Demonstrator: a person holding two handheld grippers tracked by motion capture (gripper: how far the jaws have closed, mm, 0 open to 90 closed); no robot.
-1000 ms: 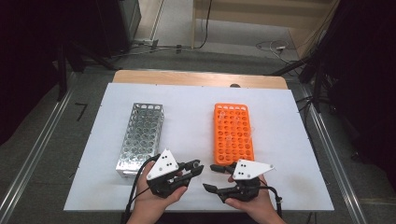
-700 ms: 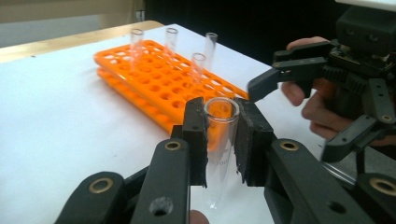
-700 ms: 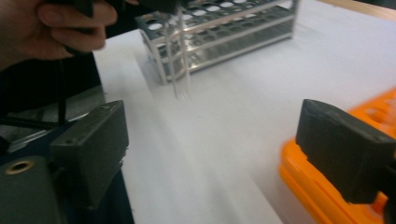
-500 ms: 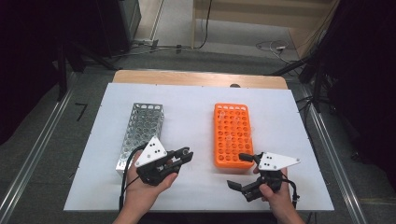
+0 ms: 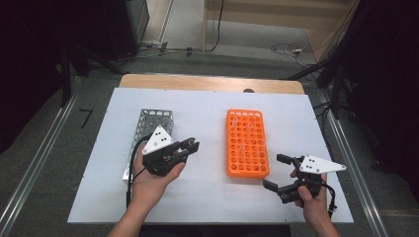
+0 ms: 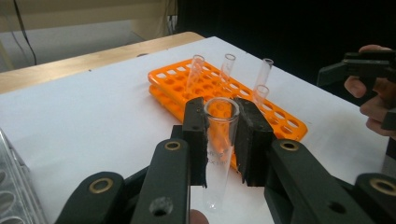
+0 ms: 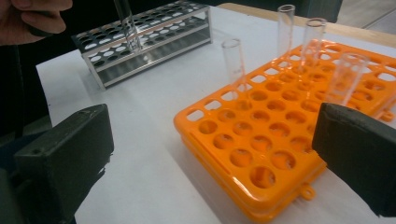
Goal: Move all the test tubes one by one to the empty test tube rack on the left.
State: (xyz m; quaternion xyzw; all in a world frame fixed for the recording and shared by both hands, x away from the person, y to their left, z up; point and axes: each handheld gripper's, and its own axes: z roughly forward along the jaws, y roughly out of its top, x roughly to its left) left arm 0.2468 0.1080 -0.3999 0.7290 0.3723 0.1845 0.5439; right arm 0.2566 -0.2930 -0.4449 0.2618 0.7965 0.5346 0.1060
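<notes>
The high view sits above the near edge of the white table (image 5: 207,103), looking forward and down, far enough back to catch the whole top plus floor beyond at 12 o'clock. The left gripper view rides low and close, facing across toward the orange rack (image 6: 224,93), with the metal rack (image 6: 14,186) just clipping in at 8 o'clock. The right gripper view is also low and tight, aimed the opposite way over the orange rack (image 7: 280,154) toward the metal rack (image 7: 149,37) at 11 o'clock. All three share the orange rack (image 5: 247,143) and the metal rack (image 5: 148,123)
</notes>
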